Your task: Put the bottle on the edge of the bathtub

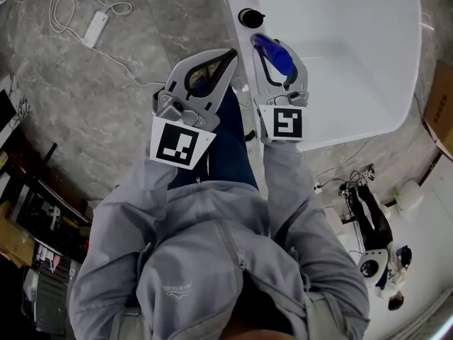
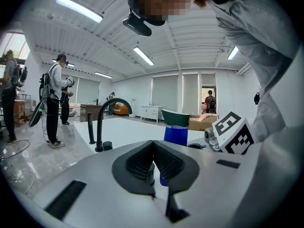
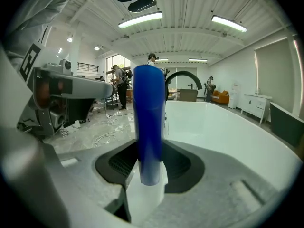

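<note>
A blue bottle [image 1: 274,54] with a white base is held in my right gripper [image 1: 279,62], over the near left part of the white bathtub [image 1: 325,139]. In the right gripper view the bottle [image 3: 149,127] stands upright between the jaws, which are shut on it, in front of the tub's basin [image 3: 223,127]. My left gripper [image 1: 230,54] hangs just left of the tub's rim, shut with nothing in it. In the left gripper view the bottle [image 2: 176,135] shows beyond the closed jaws, with the right gripper's marker cube [image 2: 232,133] beside it.
Black tap knobs [image 1: 251,18] and an arched black faucet [image 2: 107,122] stand on the tub's rim ahead of the bottle. A power strip [image 1: 94,28] with cable lies on the stone floor at left. A person [image 2: 57,103] stands beyond the tub. Gear [image 1: 371,225] sits at lower right.
</note>
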Demonstrator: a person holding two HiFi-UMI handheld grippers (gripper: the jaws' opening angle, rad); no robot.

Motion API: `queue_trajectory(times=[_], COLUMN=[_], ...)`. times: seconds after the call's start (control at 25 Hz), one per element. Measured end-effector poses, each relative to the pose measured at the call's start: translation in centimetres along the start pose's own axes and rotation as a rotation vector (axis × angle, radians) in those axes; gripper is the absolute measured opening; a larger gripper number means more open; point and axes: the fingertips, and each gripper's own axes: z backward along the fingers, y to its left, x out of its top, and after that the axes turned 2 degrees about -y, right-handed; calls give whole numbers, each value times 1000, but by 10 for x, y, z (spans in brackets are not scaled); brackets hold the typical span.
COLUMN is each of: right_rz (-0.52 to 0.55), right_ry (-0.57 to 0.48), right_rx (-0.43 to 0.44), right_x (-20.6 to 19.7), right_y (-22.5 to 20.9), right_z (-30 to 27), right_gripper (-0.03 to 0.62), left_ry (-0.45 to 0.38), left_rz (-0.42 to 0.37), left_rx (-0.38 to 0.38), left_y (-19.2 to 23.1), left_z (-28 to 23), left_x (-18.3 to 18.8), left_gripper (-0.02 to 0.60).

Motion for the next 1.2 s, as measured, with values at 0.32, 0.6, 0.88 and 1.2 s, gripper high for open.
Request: queue_trajectory(times=[0.32, 0.6, 0.88, 1.2], right_rz=[-16, -21, 3, -1], right_ry=[3, 29, 36, 18], right_rx=[-15, -20, -20, -33], right_x=[-11, -22, -28, -28], right_y=[3, 6, 9, 9], right_z=[-10, -16, -20, -20], right_gripper=[161, 161, 161, 161], left_ry=[15, 29, 34, 35], left_rz=[-1, -5, 6, 3], left_rx=[-18, -17, -26, -29], left_y=[-4, -1, -4, -5], left_z=[-4, -1, 0, 4], left_x=[-11, -18, -23, -25], left_gripper=[6, 6, 6, 6])
